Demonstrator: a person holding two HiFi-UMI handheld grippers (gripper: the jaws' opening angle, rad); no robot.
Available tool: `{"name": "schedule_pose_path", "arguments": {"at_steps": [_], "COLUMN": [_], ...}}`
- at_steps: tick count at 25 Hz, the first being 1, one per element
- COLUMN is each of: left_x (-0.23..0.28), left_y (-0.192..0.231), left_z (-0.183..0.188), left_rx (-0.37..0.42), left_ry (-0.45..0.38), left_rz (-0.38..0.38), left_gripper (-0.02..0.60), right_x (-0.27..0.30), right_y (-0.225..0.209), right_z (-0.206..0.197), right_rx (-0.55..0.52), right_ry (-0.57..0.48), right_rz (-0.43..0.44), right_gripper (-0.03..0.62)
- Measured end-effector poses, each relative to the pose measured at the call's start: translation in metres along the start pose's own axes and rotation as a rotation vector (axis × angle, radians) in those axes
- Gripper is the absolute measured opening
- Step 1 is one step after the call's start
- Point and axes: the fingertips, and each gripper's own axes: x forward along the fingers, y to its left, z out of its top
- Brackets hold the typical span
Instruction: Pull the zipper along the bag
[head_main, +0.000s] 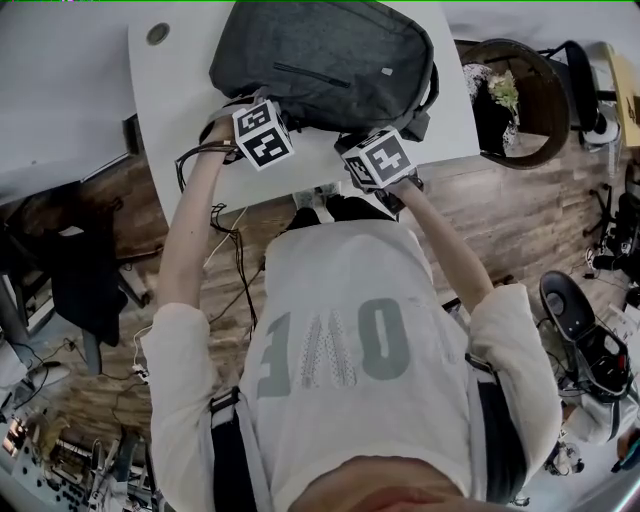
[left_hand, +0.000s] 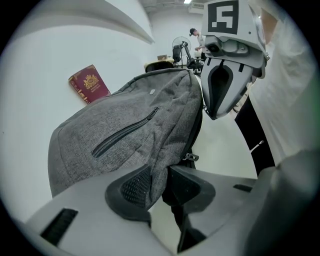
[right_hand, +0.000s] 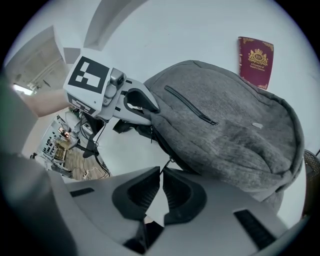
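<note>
Head view: grey bag (head_main: 330, 55) lies on a white table (head_main: 170, 95), its near side close to the table's front edge and its top cut off by the frame. Bare tabletop lies to the bag's left, with a round cable hole (head_main: 157, 33) near the far left corner; on the right the bag comes close to the table's edge. Off that side a dark round tub (head_main: 545, 75) holding a plant stands on the wooden floor (head_main: 520, 230), and cables (head_main: 235, 270) trail over the floor below the front edge. Both marker cubes cover their jaws in this view. Left gripper view: left gripper (left_hand: 160, 181) pinches a fold of the bag's grey fabric, pads pressed on the cloth. A closed pocket zip (left_hand: 125, 132) runs across the bag's face, and a small metal slider (left_hand: 190, 157) hangs just beyond the jaws. Right gripper view: right gripper (right_hand: 161, 186) has its fingers pressed almost together on a thin zipper pull (right_hand: 167, 164) at the bag's lower seam, just beside the table surface. A red booklet (right_hand: 256, 61) lies flat on the table beyond the bag, near it but apart. The seam zip's track is mostly hidden under the bag's overhanging fabric.
</note>
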Motion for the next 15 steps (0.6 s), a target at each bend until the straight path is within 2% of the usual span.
{"name": "schedule_pose_path", "arguments": {"at_steps": [11, 15], "left_x": [-0.001, -0.003], "left_y": [0.002, 0.000], "left_z": [-0.002, 0.001], "left_rx": [-0.005, -0.009], "left_ry": [-0.028, -0.040], "left_rz": [0.010, 0.014], "left_gripper": [0.135, 0.135], "right_x": [0.023, 0.036], "right_y": [0.020, 0.077], "right_z": [0.024, 0.045], "right_rx": [-0.015, -0.101], "right_ry": [-0.006, -0.010], "right_rz": [0.017, 0.152], "right_gripper": [0.032, 0.025]}}
